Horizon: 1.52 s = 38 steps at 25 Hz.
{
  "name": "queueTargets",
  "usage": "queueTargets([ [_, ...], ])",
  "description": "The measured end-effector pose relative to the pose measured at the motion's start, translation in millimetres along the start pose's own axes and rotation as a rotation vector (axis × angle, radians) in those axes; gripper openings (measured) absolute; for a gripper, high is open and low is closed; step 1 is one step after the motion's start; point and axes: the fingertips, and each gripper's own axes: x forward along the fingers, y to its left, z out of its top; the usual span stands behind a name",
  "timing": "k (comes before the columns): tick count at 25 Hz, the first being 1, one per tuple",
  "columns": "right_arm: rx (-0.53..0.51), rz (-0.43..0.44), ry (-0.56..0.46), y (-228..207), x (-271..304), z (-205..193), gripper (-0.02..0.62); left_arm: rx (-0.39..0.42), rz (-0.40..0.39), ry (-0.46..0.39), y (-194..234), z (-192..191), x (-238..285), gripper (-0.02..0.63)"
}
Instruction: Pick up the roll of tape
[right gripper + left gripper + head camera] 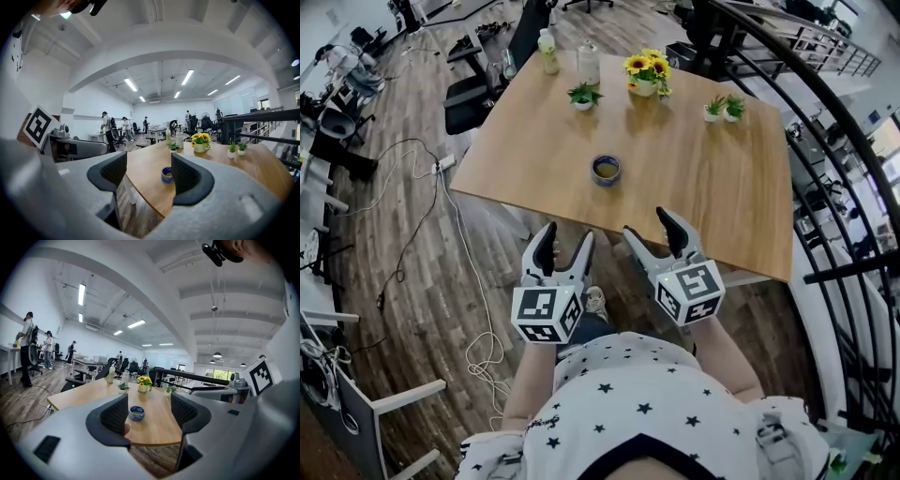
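The roll of blue tape (606,170) lies flat on the wooden table (712,187), near the table's front edge. In the left gripper view the roll of tape (136,413) shows between the jaws, well ahead of them. In the right gripper view the roll of tape (166,175) is partly hidden behind the right jaw. My left gripper (564,249) is open and held off the table's near edge, over the floor. My right gripper (652,231) is open too, its tips just over the table's edge. Neither holds anything.
At the table's far side stand a sunflower pot (645,72), a small green plant (583,96), two more small plants (724,109), a bottle (547,52) and a jar (589,64). A black railing (825,103) curves along the right. Cables (422,187) trail on the floor at left.
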Motion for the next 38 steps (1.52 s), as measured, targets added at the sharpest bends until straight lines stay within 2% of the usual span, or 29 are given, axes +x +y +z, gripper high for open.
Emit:
queueTargets([
  [9, 0.006, -0.061, 0.012, -27, 72, 16, 0.280, 0.008, -0.052, 0.023, 51, 24, 64, 0.275],
  [16, 0.020, -0.108, 0.020, -51, 111, 21, 0.279, 0.008, -0.087, 0.045, 74, 32, 106, 0.275],
  [25, 0.044, -0.142, 0.039, -78, 151, 19, 0.280, -0.007, -0.105, 0.076, 97, 31, 148, 0.275],
  [38, 0.073, -0.170, 0.113, -107, 195, -10, 0.279, -0.018, -0.116, 0.134, 118, 14, 184, 0.275],
])
